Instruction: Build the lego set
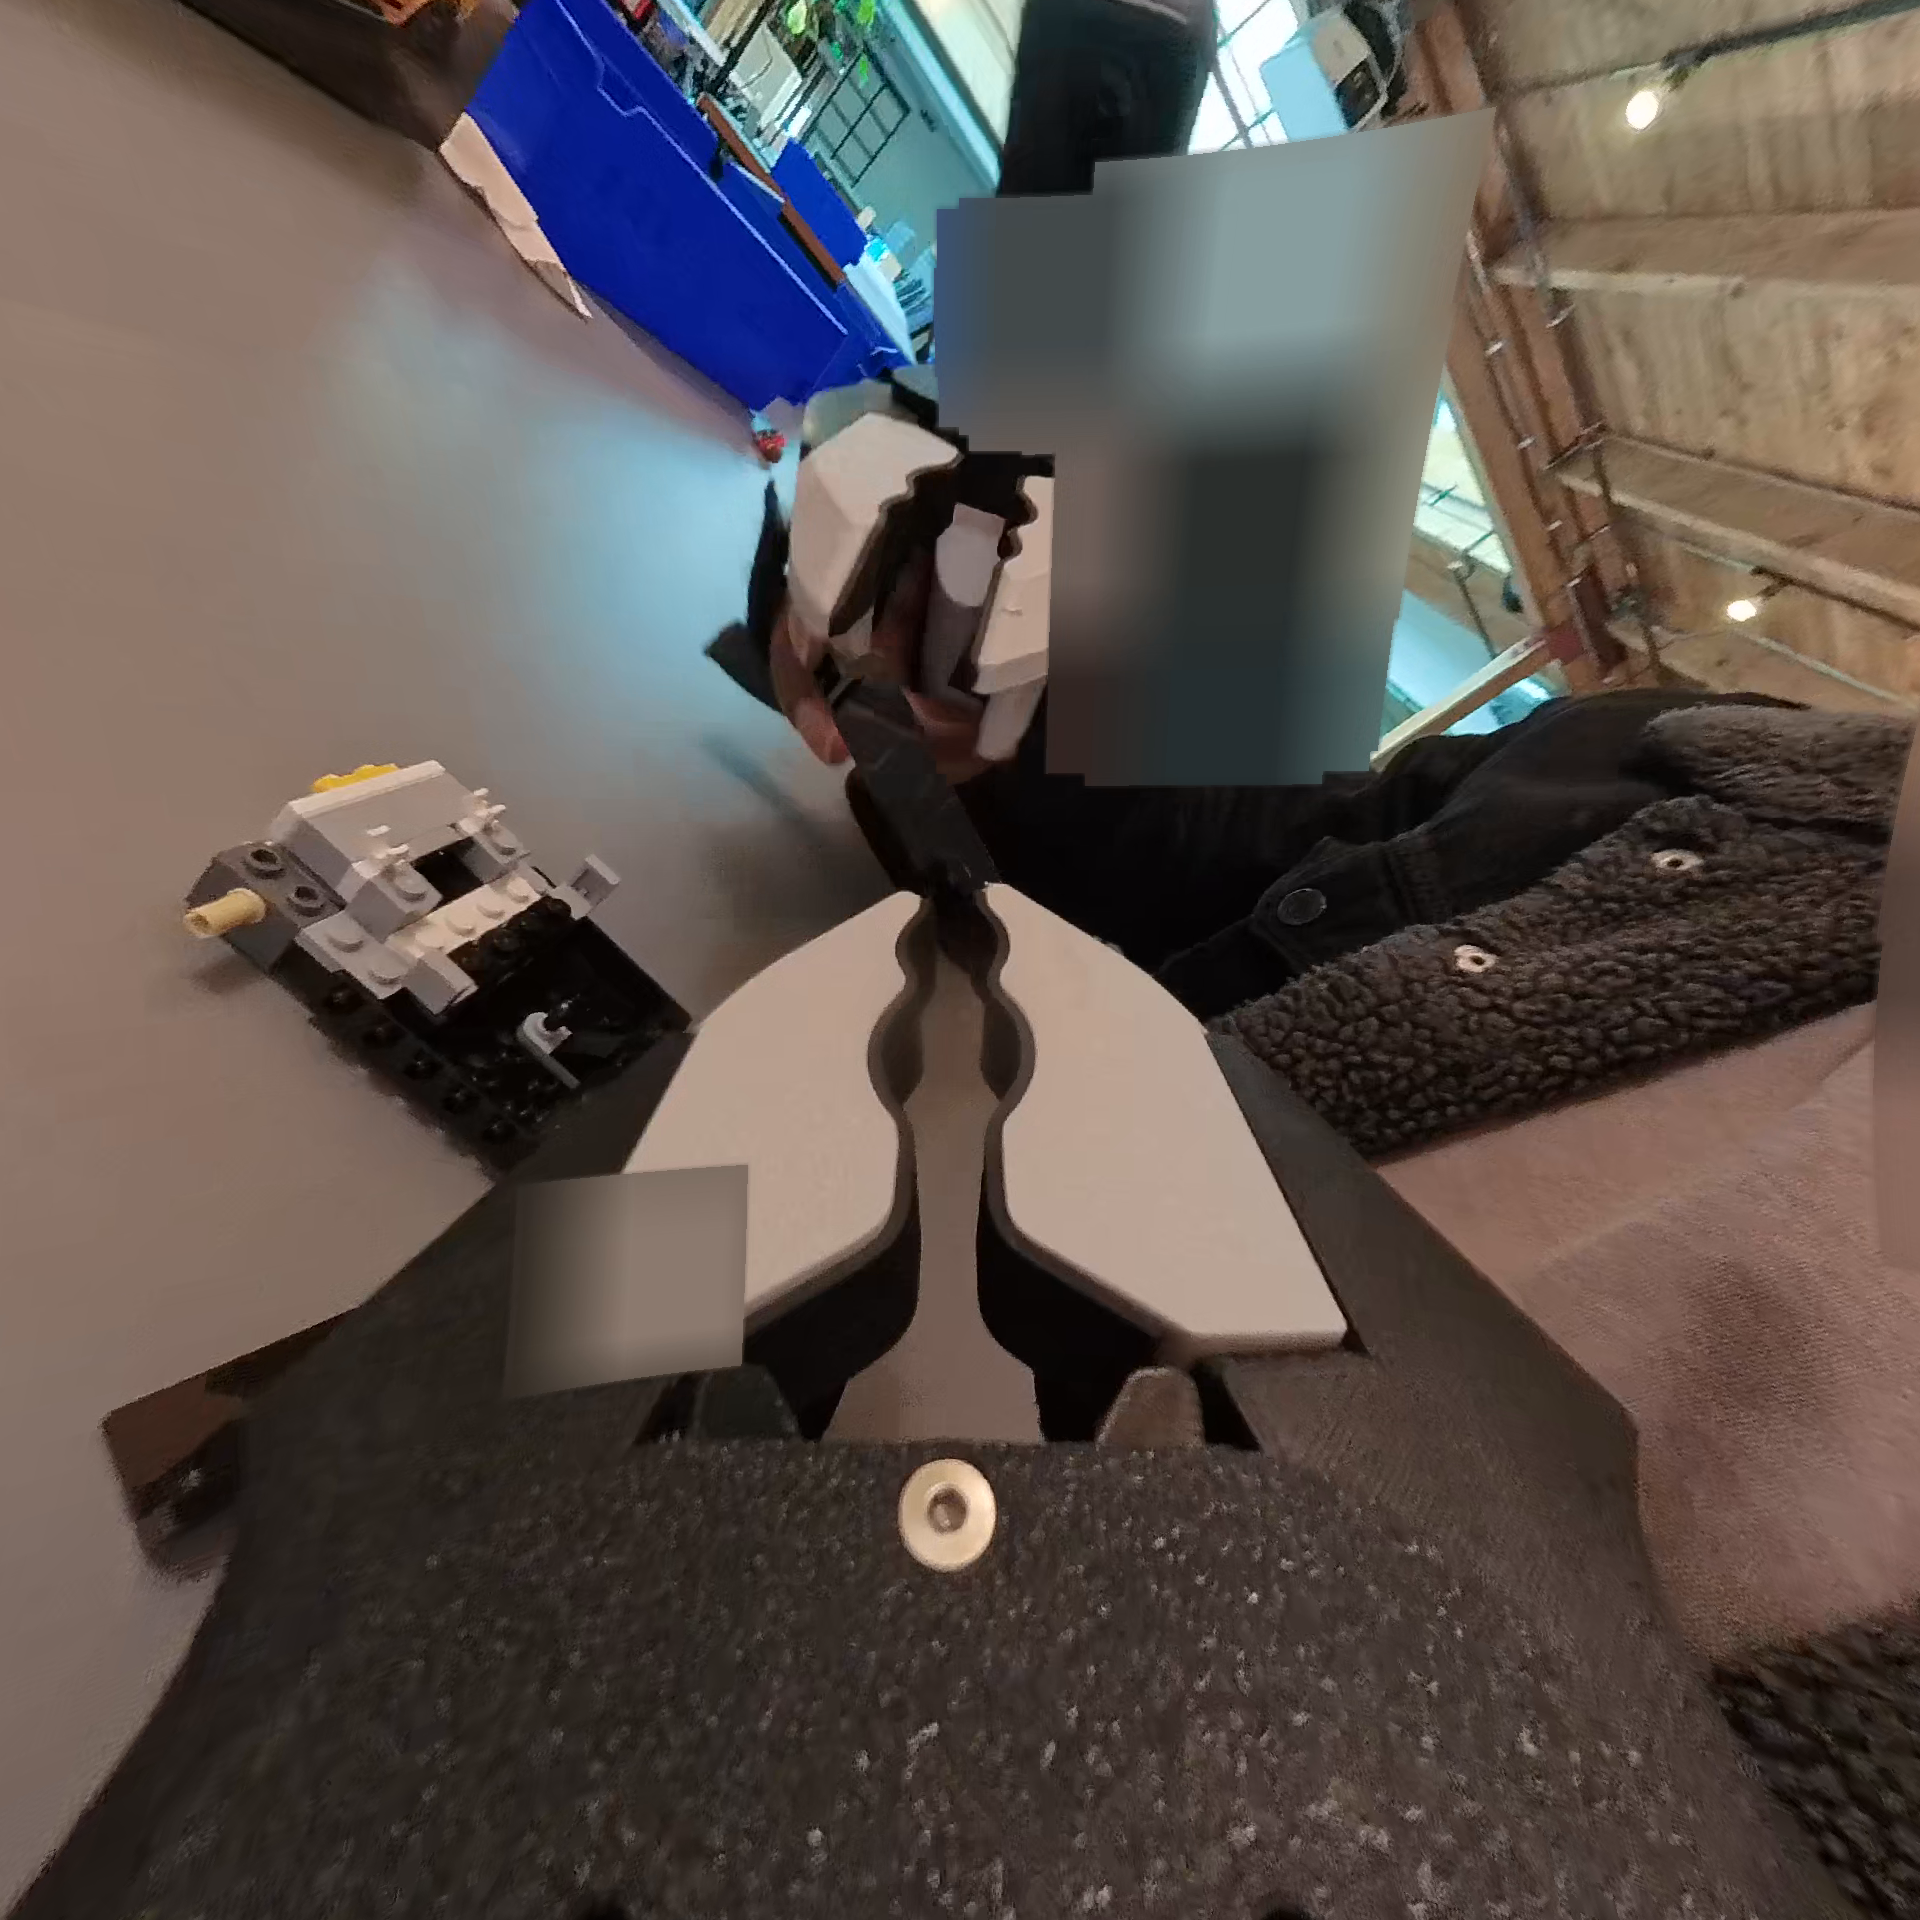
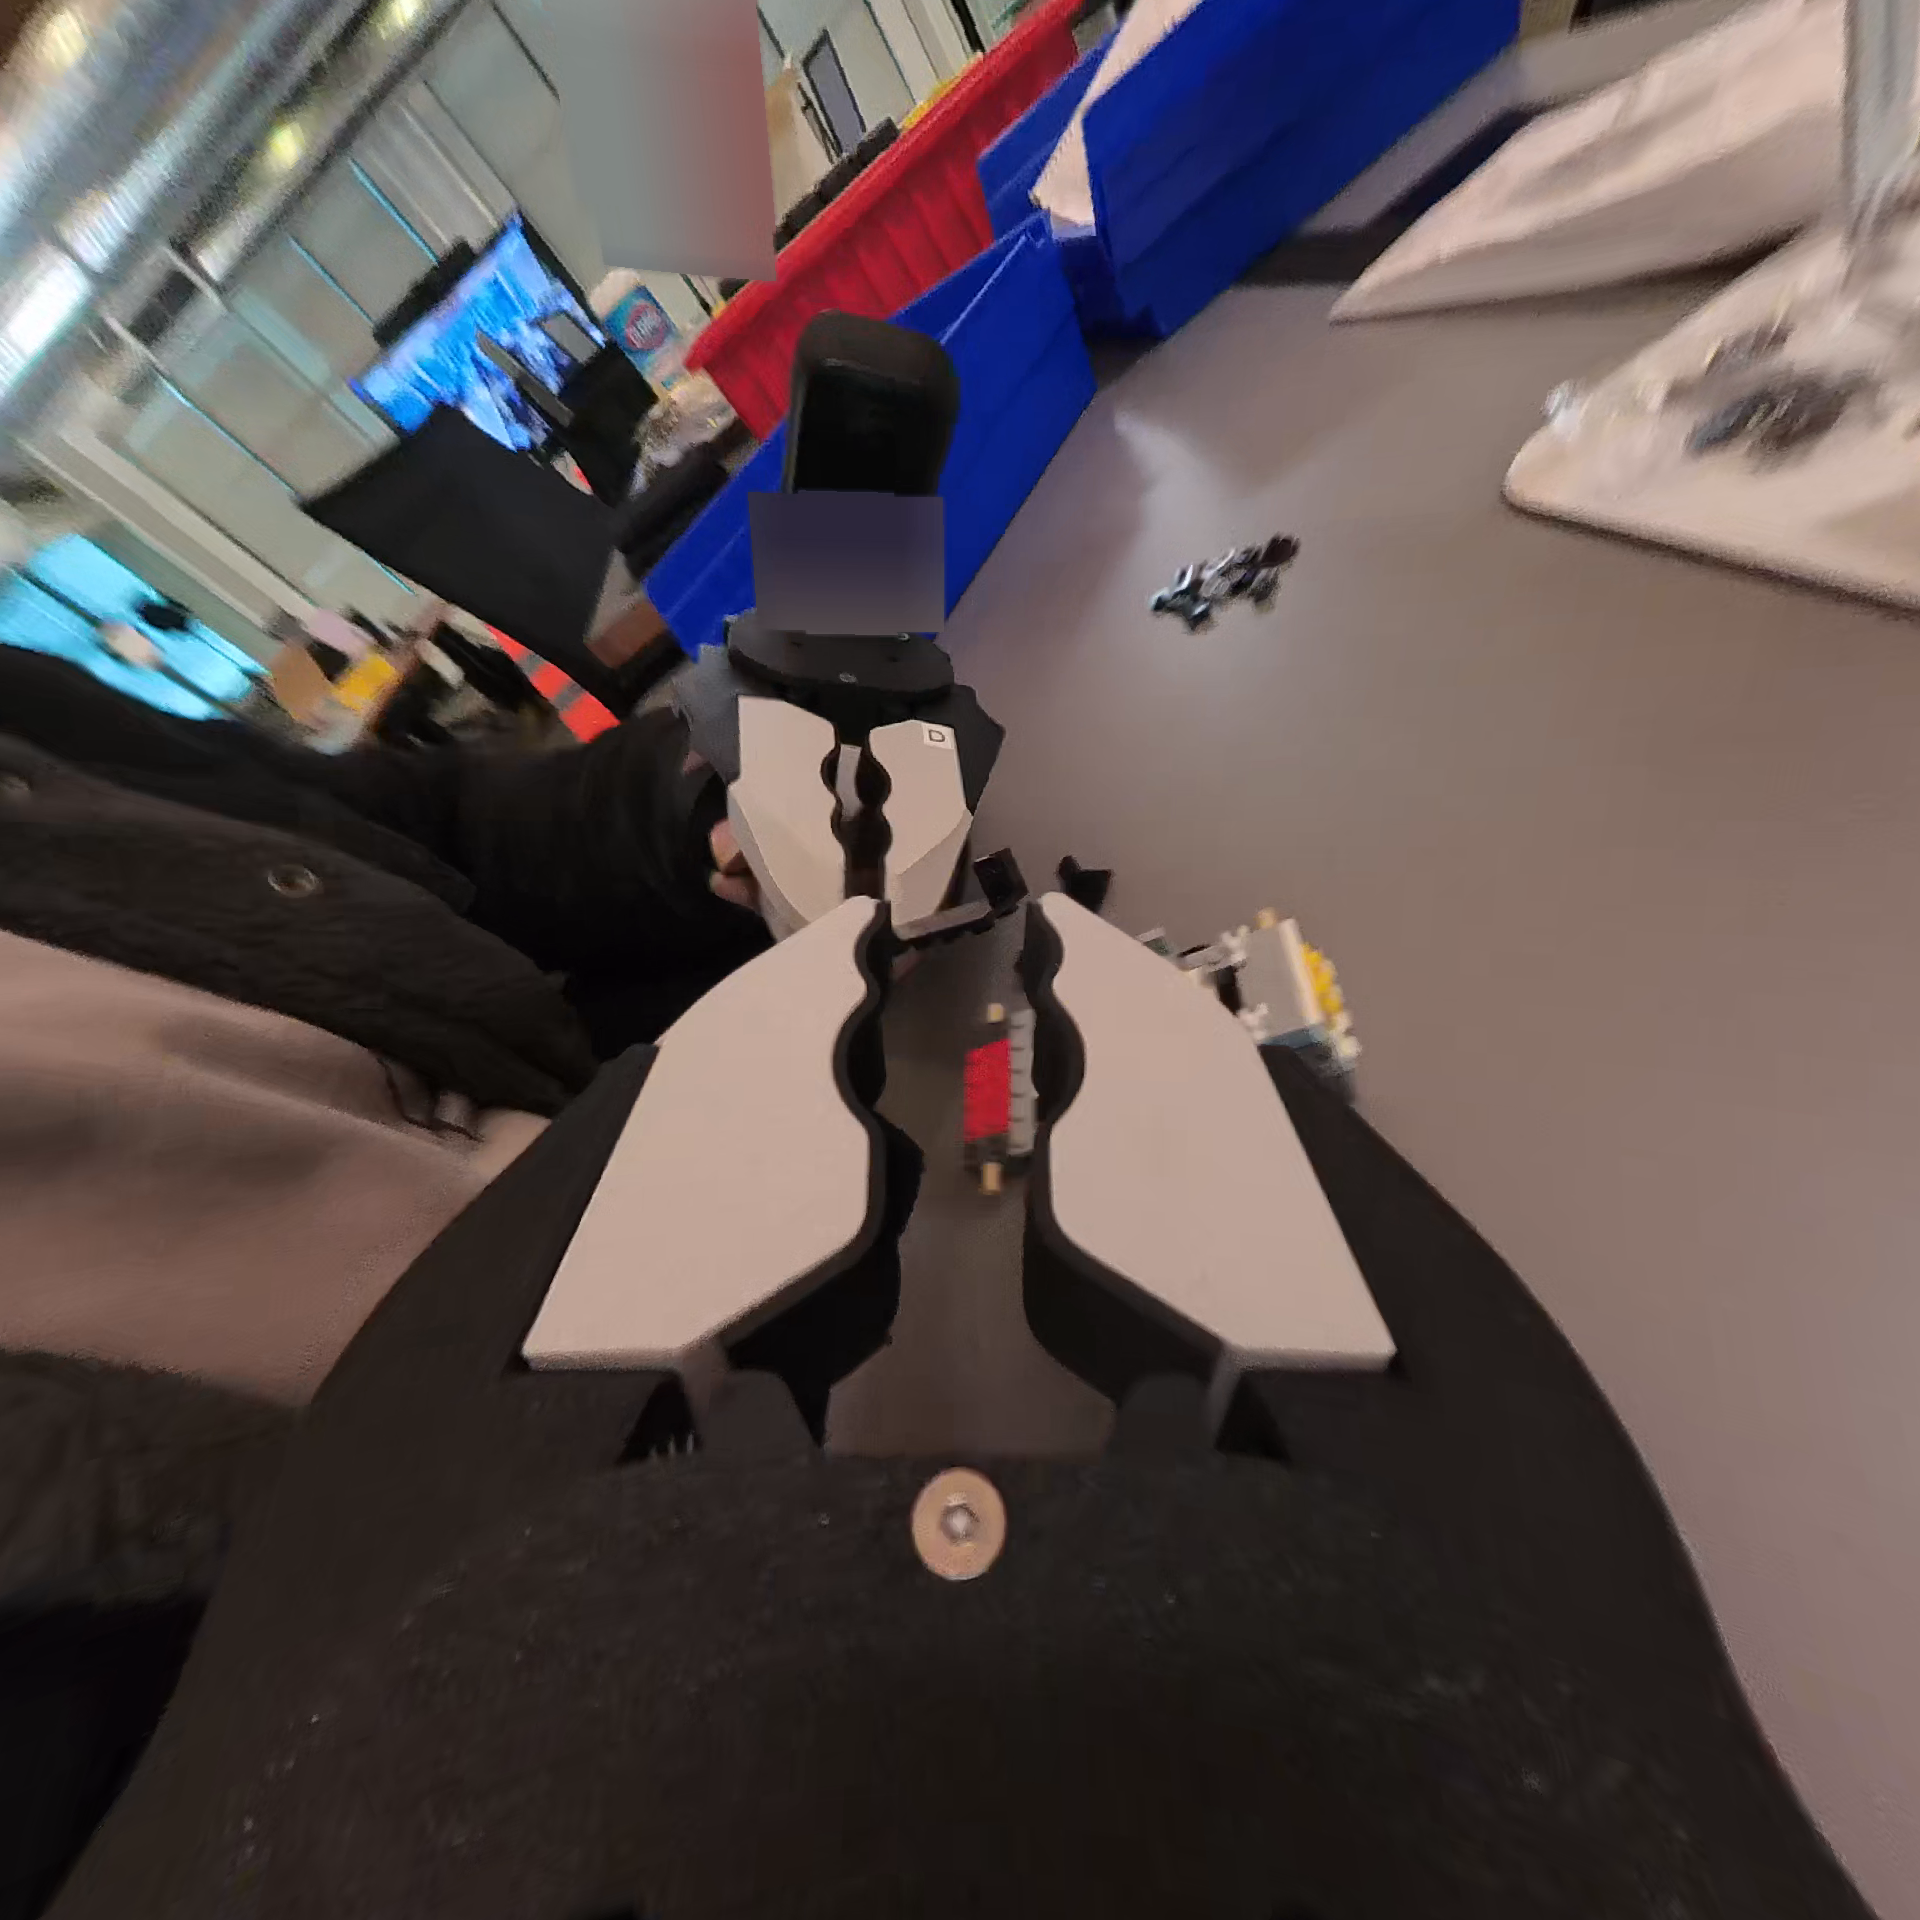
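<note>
My left gripper (image 1: 954, 896) is shut on a black lego piece (image 1: 914, 790), pinched at the fingertips and held in the air. The piece reaches toward my right gripper (image 1: 914, 592), which faces it closely. In the right wrist view my right gripper (image 2: 954, 912) is open, with the black piece (image 2: 948, 923) lying across the gap between its tips, and the left gripper (image 2: 860, 831) is just beyond. The part-built grey and black lego model (image 1: 416, 925) sits on the grey table (image 1: 312, 520) to the left; it is partly hidden behind my right finger (image 2: 1288, 987).
A small red and grey lego assembly (image 2: 995, 1081) lies on the table under my right gripper. Loose black pieces (image 2: 1226, 577) lie farther out, with white sheets (image 2: 1714, 447) beyond. Blue bins (image 2: 1039, 343) line the table's far edge. A person's dark fleece jacket (image 1: 1558, 935) is close by. Across from one pair of fingers to the other is roughly 5 cm.
</note>
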A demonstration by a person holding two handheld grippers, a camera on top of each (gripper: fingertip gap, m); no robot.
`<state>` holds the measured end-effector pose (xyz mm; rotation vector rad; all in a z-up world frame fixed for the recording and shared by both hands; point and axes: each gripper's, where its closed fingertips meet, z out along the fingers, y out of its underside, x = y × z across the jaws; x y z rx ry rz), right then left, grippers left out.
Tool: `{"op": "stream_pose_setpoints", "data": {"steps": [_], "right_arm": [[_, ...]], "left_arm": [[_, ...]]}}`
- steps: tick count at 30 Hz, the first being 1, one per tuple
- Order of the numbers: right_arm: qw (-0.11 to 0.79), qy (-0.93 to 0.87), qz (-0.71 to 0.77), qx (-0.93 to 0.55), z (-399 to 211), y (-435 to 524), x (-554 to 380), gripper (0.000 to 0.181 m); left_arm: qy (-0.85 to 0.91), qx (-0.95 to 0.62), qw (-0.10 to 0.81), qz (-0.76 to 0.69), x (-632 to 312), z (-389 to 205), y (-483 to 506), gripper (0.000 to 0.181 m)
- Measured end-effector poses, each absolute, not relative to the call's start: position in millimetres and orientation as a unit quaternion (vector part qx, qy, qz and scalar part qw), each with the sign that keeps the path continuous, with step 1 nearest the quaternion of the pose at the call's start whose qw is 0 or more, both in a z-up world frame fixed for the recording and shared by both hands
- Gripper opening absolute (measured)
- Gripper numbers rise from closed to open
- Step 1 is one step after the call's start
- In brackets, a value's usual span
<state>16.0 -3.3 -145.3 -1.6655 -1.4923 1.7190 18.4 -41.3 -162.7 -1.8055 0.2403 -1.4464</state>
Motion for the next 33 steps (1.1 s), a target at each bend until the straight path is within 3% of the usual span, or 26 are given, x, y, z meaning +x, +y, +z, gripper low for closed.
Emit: {"op": "stream_pose_setpoints", "data": {"steps": [6, 11, 20, 23, 28, 33], "right_arm": [[0.439, -0.734, 0.357, -0.375, -140, -11, 29, 0.017], [0.511, -0.811, 0.162, -0.234, -147, -19, 19, 0.017], [0.392, -0.91, 0.057, -0.12, -172, -22, 17, 0.003], [0.33, -0.941, 0.029, -0.076, -179, -17, 26, 0.003], [0.238, -0.971, -0.024, -0.004, -203, -3, 31, 0.003], [0.195, -0.98, -0.021, 0.021, -228, -7, 27, 0.003]], "left_arm": [[0.053, -0.676, 0.376, -0.631, 17, -153, -41, 0.006], [0.024, -0.664, 0.346, -0.663, 23, -152, -43, 0.006], [0.022, -0.692, 0.335, -0.64, 26, -162, -43, 0.004], [0.061, -0.737, 0.354, -0.573, 22, -172, -42, 0.016], [0.122, -0.825, 0.402, -0.379, -15, -201, -31, 0.017], [0.138, -0.864, 0.383, -0.297, -35, -228, -29, 0.02]]}}
